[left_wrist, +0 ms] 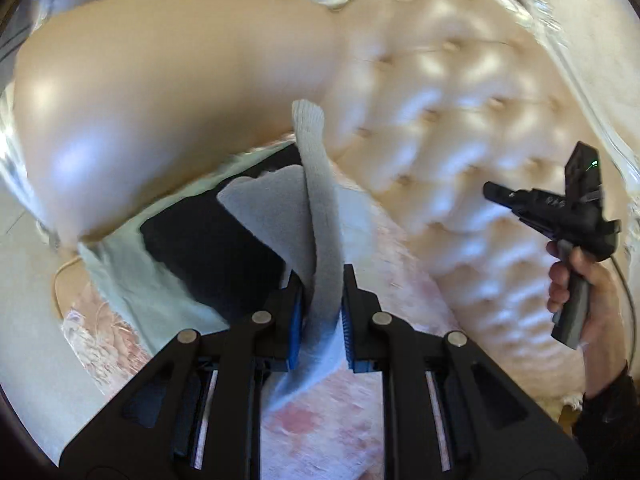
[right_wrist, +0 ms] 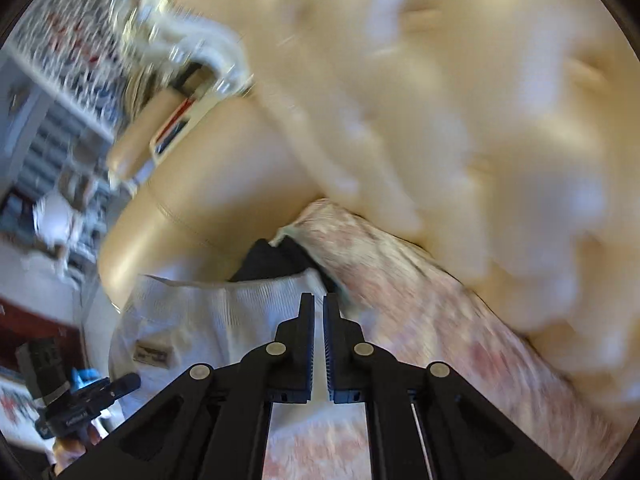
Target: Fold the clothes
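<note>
- Grey knit garment [left_wrist: 320, 240]: a ribbed strip of it runs up from between the fingers of the left gripper [left_wrist: 320, 316]; blue pads sit on either side of the cloth and clamp it.
- Rest of the garment shows in the right wrist view as pale ribbed knit [right_wrist: 208, 320] with a small sewn label [right_wrist: 151, 355], lying over the pink-patterned cover [right_wrist: 440, 340] of a sofa seat.
- Black cloth [left_wrist: 208, 248] lies under the grey knit, beside a pale green fabric [left_wrist: 132, 280]; both sit at the seat's end by the smooth cream armrest [left_wrist: 160, 120].
- Tufted cream backrest [left_wrist: 460, 140] runs along the far edge of the seat.
- Right gripper [right_wrist: 319, 340]: fingers together, only a thin slit between them, nothing gripped as far as can be seen. Tips are over the near edge of the knit; contact cannot be told.
- From the left wrist view the right gripper [left_wrist: 490, 194] is seen off to the side in front of the backrest, handle in a hand [left_wrist: 584, 288], dark sleeve [left_wrist: 612, 408] below.
- Both views are motion-blurred.
</note>
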The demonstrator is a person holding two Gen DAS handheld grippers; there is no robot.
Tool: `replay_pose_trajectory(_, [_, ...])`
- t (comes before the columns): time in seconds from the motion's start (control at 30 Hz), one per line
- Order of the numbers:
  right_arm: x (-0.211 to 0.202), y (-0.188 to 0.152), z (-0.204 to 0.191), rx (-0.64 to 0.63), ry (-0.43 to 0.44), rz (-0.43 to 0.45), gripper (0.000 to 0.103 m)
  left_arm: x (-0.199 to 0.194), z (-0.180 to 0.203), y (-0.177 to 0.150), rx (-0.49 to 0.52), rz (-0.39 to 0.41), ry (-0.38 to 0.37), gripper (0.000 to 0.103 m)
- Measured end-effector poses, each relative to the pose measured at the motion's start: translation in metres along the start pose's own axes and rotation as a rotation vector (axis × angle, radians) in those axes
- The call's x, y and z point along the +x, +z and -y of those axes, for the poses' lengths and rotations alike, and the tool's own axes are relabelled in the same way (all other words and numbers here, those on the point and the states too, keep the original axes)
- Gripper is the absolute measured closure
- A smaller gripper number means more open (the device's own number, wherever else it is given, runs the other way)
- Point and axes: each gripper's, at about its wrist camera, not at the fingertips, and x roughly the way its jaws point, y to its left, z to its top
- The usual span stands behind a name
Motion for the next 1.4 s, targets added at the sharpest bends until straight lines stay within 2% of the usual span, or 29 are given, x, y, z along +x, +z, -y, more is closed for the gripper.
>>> replay_pose_trajectory(0.07, [0.039,0.004,-0.01,0.045,0.063,-0.029,0.099,0.009,-0.023,0.002,-0.032,-0.016,0.013,0.084])
replay_pose_trajectory(0.13, [0.075,-0.005,-0.012,0.069,0.066,-0.088,0.097,0.014,-0.041,0.001,-0.045,-0.024,0.026,0.084])
replay_pose_trajectory(0.2, [0.093,-0.023,0.0,0.116,0.065,-0.102,0.09,0.02,-0.058,0.001,-0.059,-0.034,0.037,0.084])
replay_pose_trajectory(0.23, [0.096,-0.035,0.013,0.159,0.075,-0.112,0.08,0.022,-0.064,0.002,-0.066,-0.043,0.041,0.084])
replay_pose_trajectory(0.3, [0.103,-0.059,0.037,0.241,0.107,-0.123,0.015,0.023,-0.072,0.001,-0.074,-0.056,0.048,0.084])
replay_pose_trajectory(0.37, [0.106,-0.082,0.061,0.307,0.135,-0.12,0.002,0.028,-0.074,0.0,-0.075,-0.068,0.044,0.084])
replay_pose_trajectory(0.4, [0.108,-0.09,0.072,0.331,0.143,-0.122,0.002,0.03,-0.073,-0.001,-0.079,-0.072,0.042,0.084])
replay_pose_trajectory(0.53, [0.134,-0.112,0.11,0.43,0.305,-0.153,0.002,0.03,-0.072,0.003,-0.061,-0.072,0.045,0.084])
replay_pose_trajectory(0.73, [0.173,-0.113,0.1,0.353,0.346,-0.227,0.011,0.026,-0.074,0.002,-0.053,-0.069,0.048,0.084])
replay_pose_trajectory(0.8, [0.183,-0.113,0.096,0.326,0.361,-0.255,0.023,0.026,-0.074,0.002,-0.052,-0.069,0.048,0.084])
replay_pose_trajectory(0.87, [0.192,-0.114,0.091,0.297,0.362,-0.278,0.03,0.026,-0.073,0.003,-0.051,-0.069,0.048,0.084])
replay_pose_trajectory(0.9, [0.196,-0.114,0.089,0.29,0.358,-0.289,0.052,0.026,-0.073,0.003,-0.051,-0.069,0.049,0.084])
replay_pose_trajectory(0.93, [0.198,-0.116,0.089,0.289,0.359,-0.294,0.069,0.026,-0.073,0.003,-0.05,-0.069,0.049,0.084])
replay_pose_trajectory(0.97, [0.196,-0.116,0.089,0.288,0.37,-0.288,0.08,0.026,-0.073,0.003,-0.05,-0.069,0.049,0.084])
replay_pose_trajectory(1.0, [0.194,-0.117,0.089,0.288,0.38,-0.281,0.084,0.025,-0.073,0.003,-0.05,-0.069,0.049,0.084])
replay_pose_trajectory(1.17, [0.17,-0.115,0.087,0.265,0.366,-0.243,0.087,0.019,-0.065,0.004,-0.037,-0.064,0.04,0.084])
replay_pose_trajectory(1.2, [0.163,-0.112,0.084,0.252,0.349,-0.236,0.093,0.017,-0.062,0.004,-0.034,-0.062,0.037,0.084])
replay_pose_trajectory(1.4, [0.112,-0.084,0.058,0.158,0.298,-0.21,0.093,0.0,-0.048,0.01,-0.044,-0.05,0.012,0.084])
